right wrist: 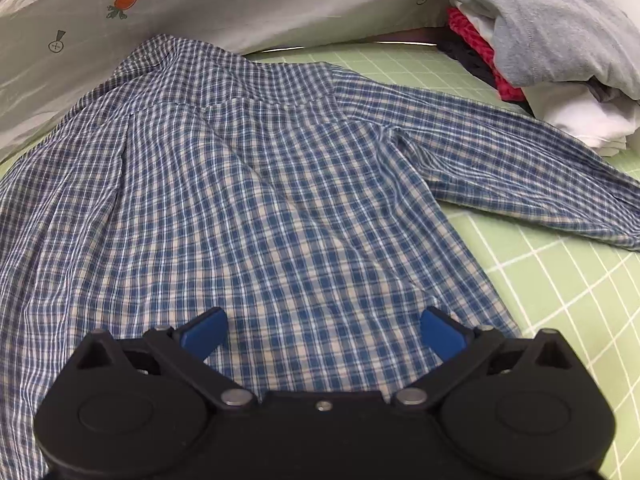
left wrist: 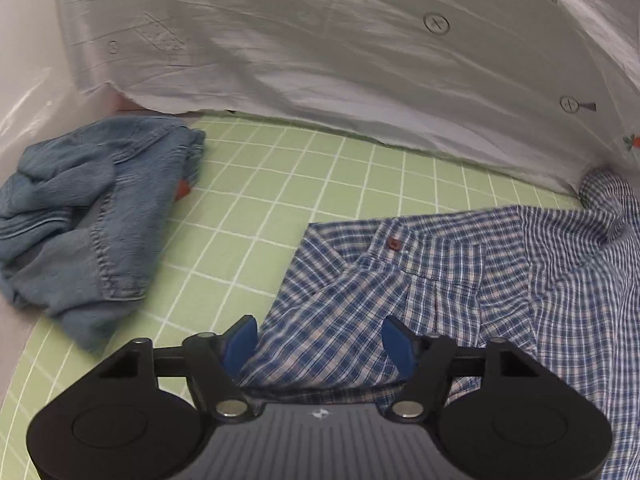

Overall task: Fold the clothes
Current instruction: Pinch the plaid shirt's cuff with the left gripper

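Pre-fold stage: left gripper [left wrist: 318, 340] and right gripper [right wrist: 322, 334], both spread, hover over the plaid shirt [right wrist: 248, 200]; next, pinch the hem beneath each.

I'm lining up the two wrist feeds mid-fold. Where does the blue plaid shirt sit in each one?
Left wrist: the plaid shirt fills the lower right, cuff button facing up, running under the open left gripper.
Right wrist: the plaid shirt covers the centre and left, one sleeve stretched right, with the open right gripper over its near edge.
Shared landmark: the green grid mat.
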